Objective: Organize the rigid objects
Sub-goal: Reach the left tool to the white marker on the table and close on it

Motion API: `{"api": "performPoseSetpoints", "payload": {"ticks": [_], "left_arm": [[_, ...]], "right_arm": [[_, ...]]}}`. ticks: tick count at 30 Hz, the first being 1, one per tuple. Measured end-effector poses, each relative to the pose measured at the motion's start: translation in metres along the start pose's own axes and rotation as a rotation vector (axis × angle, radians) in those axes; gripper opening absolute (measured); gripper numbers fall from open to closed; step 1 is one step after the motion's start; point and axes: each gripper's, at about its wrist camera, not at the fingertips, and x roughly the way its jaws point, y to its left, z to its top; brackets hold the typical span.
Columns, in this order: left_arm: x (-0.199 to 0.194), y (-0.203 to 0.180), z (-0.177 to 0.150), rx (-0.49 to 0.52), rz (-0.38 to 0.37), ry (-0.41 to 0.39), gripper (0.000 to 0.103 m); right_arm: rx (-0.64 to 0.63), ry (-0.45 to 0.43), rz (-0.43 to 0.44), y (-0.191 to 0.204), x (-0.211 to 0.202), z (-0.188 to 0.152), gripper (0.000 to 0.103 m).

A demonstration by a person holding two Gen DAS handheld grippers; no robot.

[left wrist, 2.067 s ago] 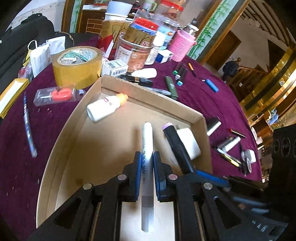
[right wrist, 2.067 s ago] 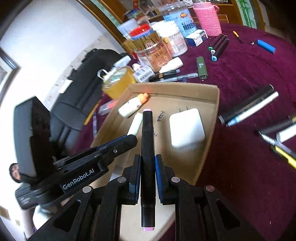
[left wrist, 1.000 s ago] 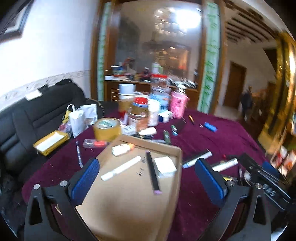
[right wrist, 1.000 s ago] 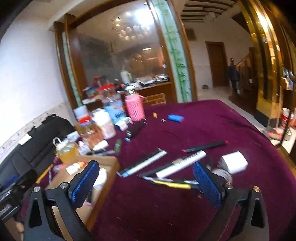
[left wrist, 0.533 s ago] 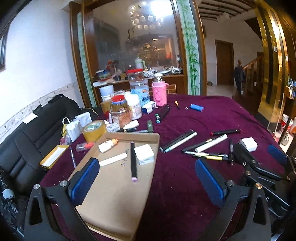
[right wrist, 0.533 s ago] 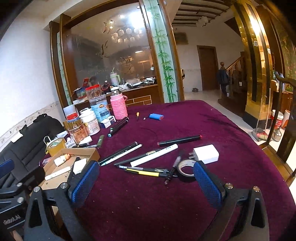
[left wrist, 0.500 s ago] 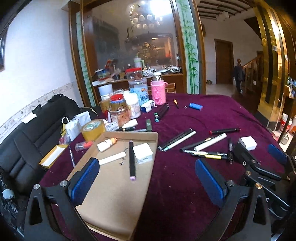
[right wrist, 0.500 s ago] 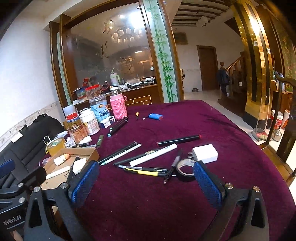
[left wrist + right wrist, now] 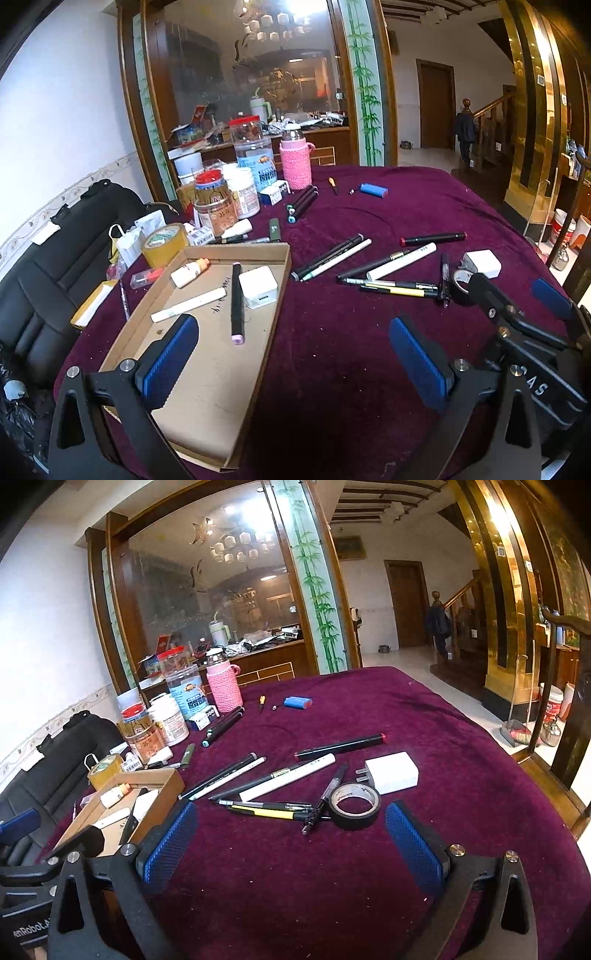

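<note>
Both the left tongs and the right tongs gape wide at the bottom of frame, holding nothing. The cardboard tray at lower left holds a black marker, white pen and charger block. In the right view, the left tongs' body hides the tray's near end; loose pens lie mid-frame on the purple surface.

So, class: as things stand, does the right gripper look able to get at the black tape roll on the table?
Probably yes: the right gripper is open, and the black tape roll lies just ahead with bare cloth between, though a pen touches its side.
</note>
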Motion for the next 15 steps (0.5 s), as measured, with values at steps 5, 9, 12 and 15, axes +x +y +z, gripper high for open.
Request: {"api": "performPoseSetpoints", "payload": {"ticks": [5, 9, 12, 15], "left_arm": [[0.013, -0.006, -0.002, 0.006, -0.029, 0.043, 0.103], [0.026, -0.008, -0.006, -0.005, -0.063, 0.093, 0.103], [0.039, -0.008, -0.011, -0.025, -0.085, 0.138, 0.103], [0.053, -0.014, -0.014, -0.018, -0.098, 0.175, 0.103]], "right_arm": [[0.016, 0.012, -0.012, -0.015, 0.005, 0.005, 0.102], [0.059, 0.022, -0.027, -0.042, 0.013, 0.022, 0.102], [0.079, 0.027, -0.084, -0.068, 0.027, 0.040, 0.102], [0.081, 0.033, -0.166, -0.095, 0.053, 0.058, 0.102]]}}
